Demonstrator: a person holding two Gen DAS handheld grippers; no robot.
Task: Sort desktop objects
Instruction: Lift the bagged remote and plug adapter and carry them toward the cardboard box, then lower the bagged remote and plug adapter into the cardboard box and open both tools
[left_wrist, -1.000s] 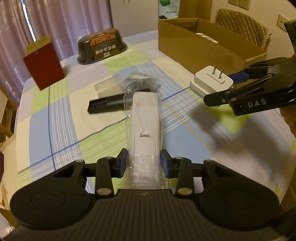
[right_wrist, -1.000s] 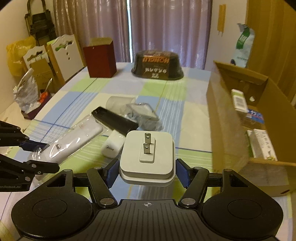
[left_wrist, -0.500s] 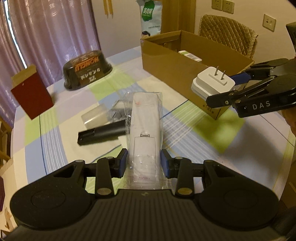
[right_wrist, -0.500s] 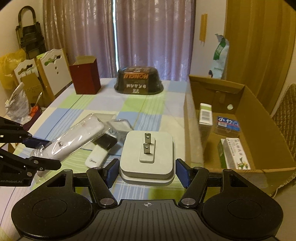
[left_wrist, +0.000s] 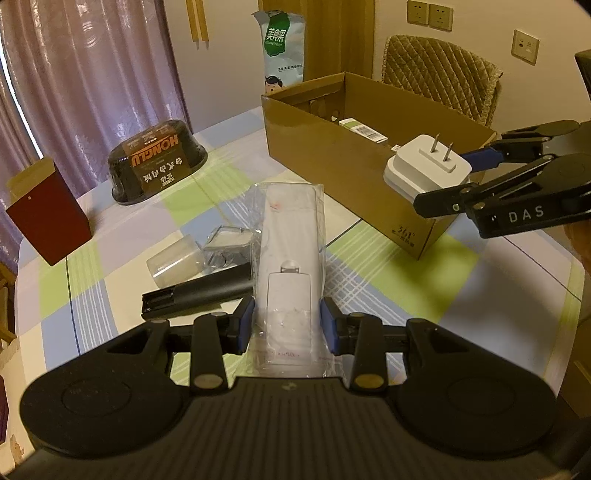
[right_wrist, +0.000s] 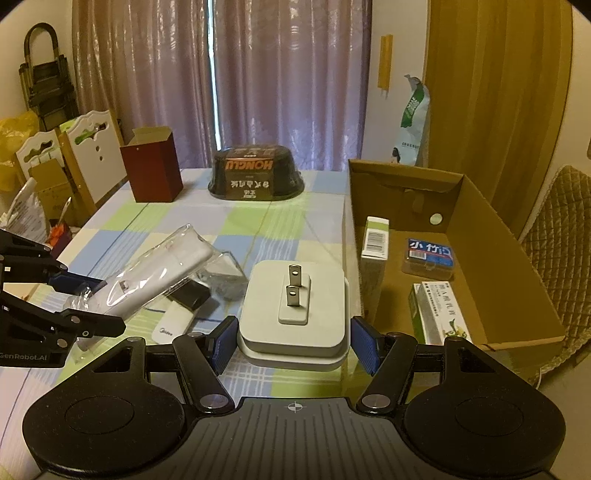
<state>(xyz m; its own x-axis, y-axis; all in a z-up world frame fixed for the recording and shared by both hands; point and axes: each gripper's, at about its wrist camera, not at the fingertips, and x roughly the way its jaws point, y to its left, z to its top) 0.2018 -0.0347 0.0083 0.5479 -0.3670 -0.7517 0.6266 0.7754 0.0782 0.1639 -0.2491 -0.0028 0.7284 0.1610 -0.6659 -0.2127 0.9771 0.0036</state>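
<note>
Noted: left hand-held gripper (left_wrist: 288, 325) clamped on bagged white remote (left_wrist: 290, 251), right hand-held gripper (right_wrist: 293, 345) clamped on white plug adapter (right_wrist: 293, 314), both raised above worktop (left_wrist: 388, 277), presumably bound for cardboard box (right_wrist: 476, 221) at 2 o'clock.

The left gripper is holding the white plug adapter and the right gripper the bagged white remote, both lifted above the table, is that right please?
Not quite: the items are swapped. The left gripper is shut on the bagged white remote, as the left wrist view shows, and the right gripper is shut on the white plug adapter, as the right wrist view shows. Both are indeed lifted above the table.
</note>
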